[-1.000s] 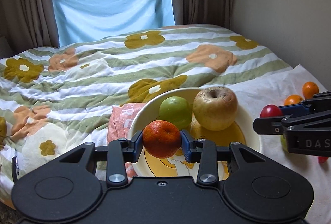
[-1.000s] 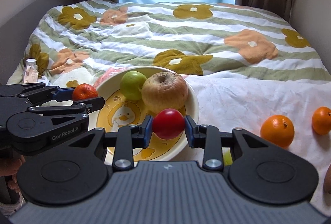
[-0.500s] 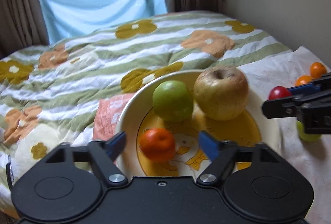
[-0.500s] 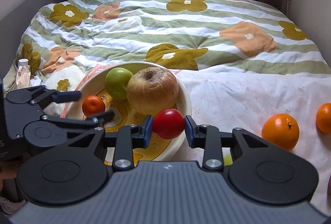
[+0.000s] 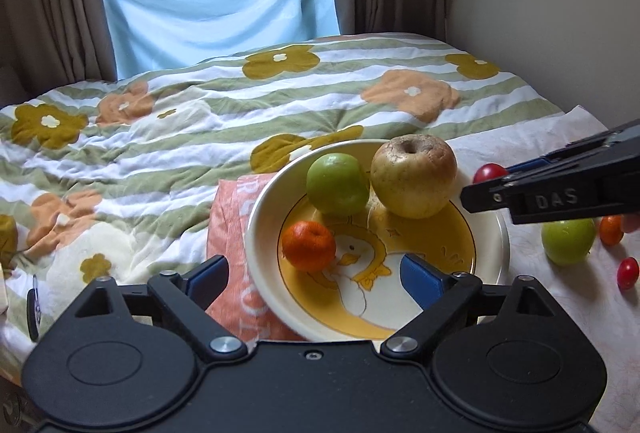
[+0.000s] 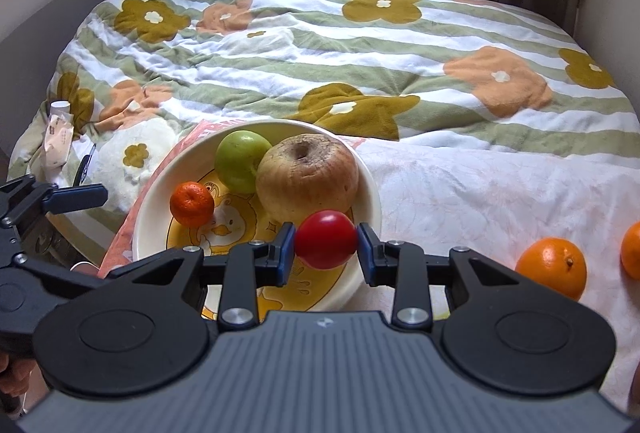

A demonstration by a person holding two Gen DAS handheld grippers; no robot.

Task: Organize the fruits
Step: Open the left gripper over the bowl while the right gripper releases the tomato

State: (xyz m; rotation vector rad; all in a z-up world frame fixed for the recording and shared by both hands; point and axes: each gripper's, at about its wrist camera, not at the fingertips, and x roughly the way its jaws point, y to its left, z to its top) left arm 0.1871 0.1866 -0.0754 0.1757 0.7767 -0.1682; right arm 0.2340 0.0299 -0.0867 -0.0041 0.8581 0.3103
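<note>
Though gripped, tomato point(image 6: 326, 245) between fingers point(image 6: 285, 253).

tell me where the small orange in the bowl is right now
The small orange sits loose in the left part of the bowl, near the green apple, ahead of the open left tool.

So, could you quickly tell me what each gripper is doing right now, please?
Left gripper: open, holding nothing.
Right gripper: closed on the red tomato.
</note>
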